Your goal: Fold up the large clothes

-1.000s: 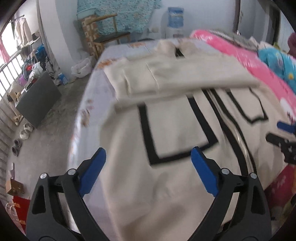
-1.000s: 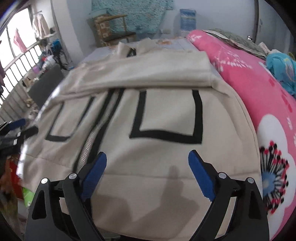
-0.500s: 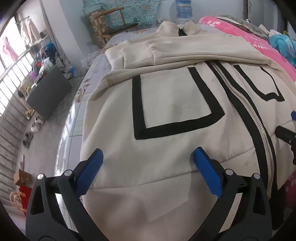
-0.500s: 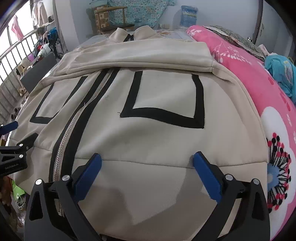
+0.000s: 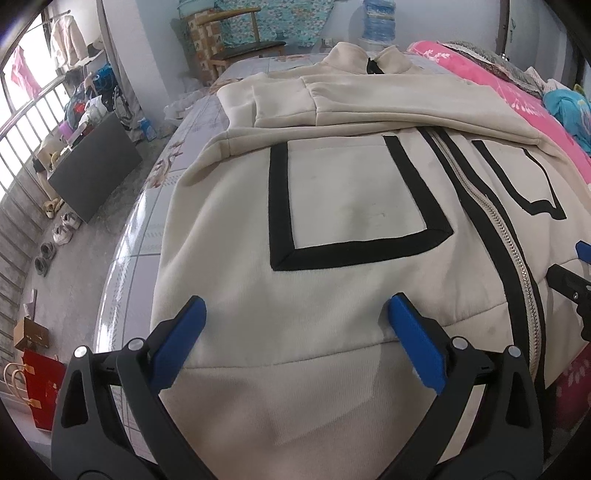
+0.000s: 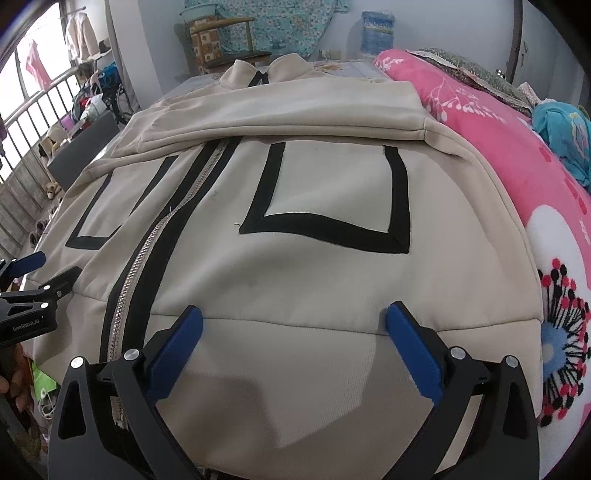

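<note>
Now, jacket (image 5: 354,206): cream, zipped, flat on the bed (image 5: 155,206), collar far, hem nearest both grippers.
Long axis: runs away from the hem, along the zipper (image 6: 147,258).
Left gripper (image 5: 293,314): spread wide, empty, over the hem left of the zipper.
Right gripper (image 6: 293,317): spread wide, empty, over the hem right of the zipper.
Sleeves: folded across the chest.
Containers: none relevant.

daylight enters barred windows (image 5: 22,122) at left. grey concrete floor (image 5: 92,240) with shoes (image 5: 62,229). a wooden chair (image 5: 229,40) and water jug (image 6: 376,33) stand against the pale far wall.
</note>
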The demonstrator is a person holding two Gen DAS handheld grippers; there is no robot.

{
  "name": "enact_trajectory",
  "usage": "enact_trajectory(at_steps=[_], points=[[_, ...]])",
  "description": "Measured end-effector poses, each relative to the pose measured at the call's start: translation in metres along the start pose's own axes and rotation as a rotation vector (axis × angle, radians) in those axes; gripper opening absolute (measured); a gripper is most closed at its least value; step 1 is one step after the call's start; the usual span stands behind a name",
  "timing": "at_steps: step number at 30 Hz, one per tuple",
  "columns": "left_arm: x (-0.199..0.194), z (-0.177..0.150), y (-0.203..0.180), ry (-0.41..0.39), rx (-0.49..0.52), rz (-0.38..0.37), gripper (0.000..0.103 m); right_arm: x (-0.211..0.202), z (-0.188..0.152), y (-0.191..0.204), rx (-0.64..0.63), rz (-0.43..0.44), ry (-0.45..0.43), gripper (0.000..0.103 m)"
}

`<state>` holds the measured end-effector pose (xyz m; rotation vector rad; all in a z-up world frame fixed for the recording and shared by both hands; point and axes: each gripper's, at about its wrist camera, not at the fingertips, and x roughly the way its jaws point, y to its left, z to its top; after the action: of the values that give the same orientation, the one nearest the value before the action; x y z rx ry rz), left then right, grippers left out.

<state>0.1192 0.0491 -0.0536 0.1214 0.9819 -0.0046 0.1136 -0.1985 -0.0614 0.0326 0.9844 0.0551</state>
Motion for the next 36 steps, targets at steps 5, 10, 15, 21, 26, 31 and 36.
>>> enact_trajectory(at_steps=[5,10,15,21,26,31,36], points=[[0.0011,0.0003,0.0012,0.008,-0.012,-0.013,0.096,0.0008,-0.0001,0.0015,-0.002,-0.007,-0.002,0.097],[0.0018,0.0000,0.0018,0.007,-0.015,-0.017,0.096,0.0012,0.0010,-0.0002,0.001,-0.001,0.008,0.097],[0.0025,0.0005,0.0028,0.008,-0.016,-0.025,0.096,0.0011,0.0010,-0.0005,0.002,-0.001,0.010,0.097],[0.0029,0.0006,0.0035,0.007,-0.015,-0.029,0.096,0.0016,0.0017,-0.0007,0.003,-0.004,0.015,0.097],[0.0030,0.0006,0.0035,0.006,-0.016,-0.029,0.096,0.0020,0.0015,0.0001,0.007,-0.007,0.016,0.097],[0.0030,0.0006,0.0035,0.008,-0.015,-0.029,0.096,0.0023,0.0005,0.0006,0.009,-0.009,0.013,0.097],[0.0030,0.0004,0.0037,0.007,-0.015,-0.029,0.096,0.0024,0.0005,0.0010,0.009,-0.009,0.014,0.097]])
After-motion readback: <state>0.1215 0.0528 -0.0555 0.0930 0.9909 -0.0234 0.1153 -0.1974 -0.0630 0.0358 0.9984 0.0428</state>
